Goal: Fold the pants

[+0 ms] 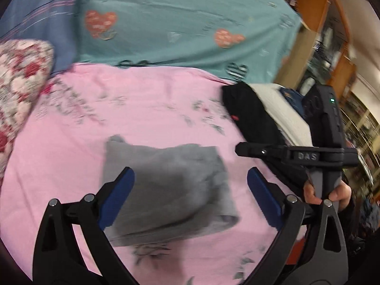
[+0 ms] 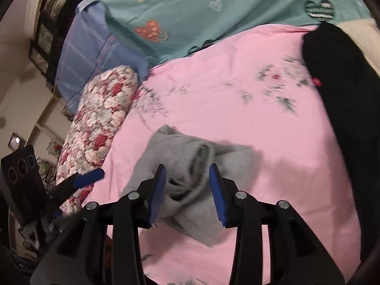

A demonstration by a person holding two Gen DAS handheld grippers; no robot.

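Note:
The grey pants (image 1: 178, 166) lie folded into a small bundle on the pink floral sheet (image 1: 142, 109). In the left wrist view my left gripper (image 1: 190, 173) hovers over them, its blue pads (image 1: 118, 194) far apart and touching nothing. My right gripper (image 1: 239, 150) shows side-on at the right, held by a hand (image 1: 337, 194). In the right wrist view my right gripper (image 2: 188, 168) stands part open above the rumpled near end of the pants (image 2: 190, 152); its pads do not press the cloth. One blue finger of my left gripper (image 2: 87, 178) shows at the left.
A floral bolster (image 2: 99, 123) lies along the left edge of the sheet, with a blue pillow (image 2: 95, 47) behind it. A teal heart-print blanket (image 1: 178, 23) covers the far side. A black garment (image 2: 337, 83) and white cloth (image 1: 285, 109) are piled at the right. Wooden shelves (image 1: 332, 35) stand beyond.

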